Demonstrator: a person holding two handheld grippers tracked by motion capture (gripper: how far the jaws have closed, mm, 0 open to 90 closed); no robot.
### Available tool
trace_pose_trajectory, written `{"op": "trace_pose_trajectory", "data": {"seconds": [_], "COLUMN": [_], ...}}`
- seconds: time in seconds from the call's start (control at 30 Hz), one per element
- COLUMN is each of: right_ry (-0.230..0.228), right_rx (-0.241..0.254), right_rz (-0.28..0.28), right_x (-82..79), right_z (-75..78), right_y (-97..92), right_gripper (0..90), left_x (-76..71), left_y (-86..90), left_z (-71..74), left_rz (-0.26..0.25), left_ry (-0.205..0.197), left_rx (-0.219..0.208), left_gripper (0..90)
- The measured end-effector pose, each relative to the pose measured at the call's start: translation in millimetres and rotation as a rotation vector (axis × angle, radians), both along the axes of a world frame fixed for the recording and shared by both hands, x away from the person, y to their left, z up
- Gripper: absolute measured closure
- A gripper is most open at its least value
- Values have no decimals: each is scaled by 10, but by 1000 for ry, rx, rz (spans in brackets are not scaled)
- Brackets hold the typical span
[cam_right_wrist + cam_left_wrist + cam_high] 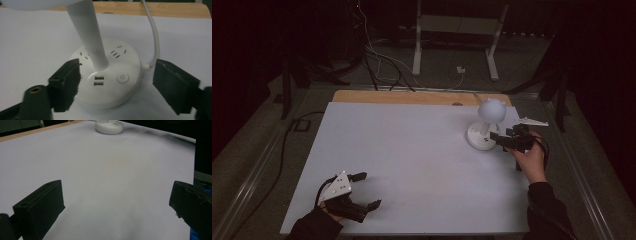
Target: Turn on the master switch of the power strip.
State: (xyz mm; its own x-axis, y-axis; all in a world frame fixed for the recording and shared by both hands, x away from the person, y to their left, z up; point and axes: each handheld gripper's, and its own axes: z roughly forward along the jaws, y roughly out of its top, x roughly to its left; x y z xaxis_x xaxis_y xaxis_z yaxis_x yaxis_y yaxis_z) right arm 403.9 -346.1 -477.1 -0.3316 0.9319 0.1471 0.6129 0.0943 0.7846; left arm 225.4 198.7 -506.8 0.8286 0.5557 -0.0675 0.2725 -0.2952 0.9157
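Broad white table [412, 165], wood strip along the far edge. At far right, a white lamp [486, 125]: round base on the table, slim stem, globe head above.

Right hand [532, 160] reaching in from bottom right, forearm in a dark sleeve, wrist angled toward the lamp. Right gripper [498, 139] held level at the base's near right side, jaws apart, one on each side of the base rim in the right gripper view, apparently not pressing on it. On the base [110, 82]: two USB ports, a round power button [122, 77], socket slots. White cord [155, 40] leaving the base's right side toward the far edge.

Left hand [329, 210] low at the near left corner, mostly cut off by the frame edge. Left gripper [364, 192] just above the table, jaws wide apart, nothing between them, pointing toward the lamp well away.

Lamp head cropped at the top of the right gripper view. Floor and stands beyond the table too dark to make out.
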Motion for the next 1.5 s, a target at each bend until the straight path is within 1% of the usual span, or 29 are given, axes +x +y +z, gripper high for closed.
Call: {"op": "trace_pose_trajectory", "data": {"seconds": [0.03, 0.1, 0.13, 0.27, 0.3, 0.33, 0.37, 0.4, 0.47, 0.5, 0.53, 0.6, 0.63, 0.9, 1.0, 1.07, 1.23, 1.3, 1.5], "right_ry": [0, 7, 3, 1, 1, 3, 3, 10, 7, 7, 8, 16, 11, 9, 16, 15, 23, 27, 36], "right_rx": [4, 11, 11, -12, -12, -14, -18, -12, -8, -8, -7, -7, -17, -31, -35, -52, -56, -71, -74], "right_rz": [-5, -7, -8, -31, -31, -35, -47, -51, -60, -60, -73, -79, -86, -84, -87, -88, -82, -79, -69], "right_x": [8, 22, 25, 45, 45, 52, 60, 65, 71, 71, 79, 92, 95, 115, 119, 119, 131, 134, 148], "right_z": [-6, -19, -30, -70, -70, -77, -89, -92, -98, -98, -105, -114, -117, -128, -138, -147, -167, -177, -202], "right_y": [2, 10, 15, 34, 34, 36, 41, 42, 41, 41, 44, 46, 52, 77, 89, 99, 106, 113, 119], "right_gripper": [252, 316, 339, 454, 454, 481, 535, 559, 610, 610, 654, 699, 729, 833, 899, 900, 900, 900, 900], "left_x": [0, 1, 1, 0, 0, 1, 1, 2, 2, 2, 1, 1, 0, 2, 2, 2, 2, 2, 2], "left_y": [0, 0, 0, 1, 1, 2, 2, 2, 1, 0, 1, 2, 2, 1, 1, 1, 1, 2, 1], "left_z": [0, 0, -1, 1, 1, 1, 0, 0, -1, -1, 1, 1, 1, -1, -1, 0, 0, 0, -1], "left_rz": [0, 0, 0, 1, 1, 1, 0, 0, 0, 0, 0, 0, 0, -1, -1, -1, -1, -1, -1], "left_ry": [0, 0, 0, 1, 1, 1, 1, 1, 0, 0, 0, 0, 0, 1, 2, 2, 2, 3, 3], "left_rx": [0, 0, 2, -1, -1, 0, 1, 0, 1, 0, -1, -1, -1, 1, 1, 0, 0, 0, 1], "left_gripper": [1, 1, 1, 1, 1, 1, 1, 1, 1, 1, 1, 1, 1, 1, 1, 1, 1, 1, 1]}}
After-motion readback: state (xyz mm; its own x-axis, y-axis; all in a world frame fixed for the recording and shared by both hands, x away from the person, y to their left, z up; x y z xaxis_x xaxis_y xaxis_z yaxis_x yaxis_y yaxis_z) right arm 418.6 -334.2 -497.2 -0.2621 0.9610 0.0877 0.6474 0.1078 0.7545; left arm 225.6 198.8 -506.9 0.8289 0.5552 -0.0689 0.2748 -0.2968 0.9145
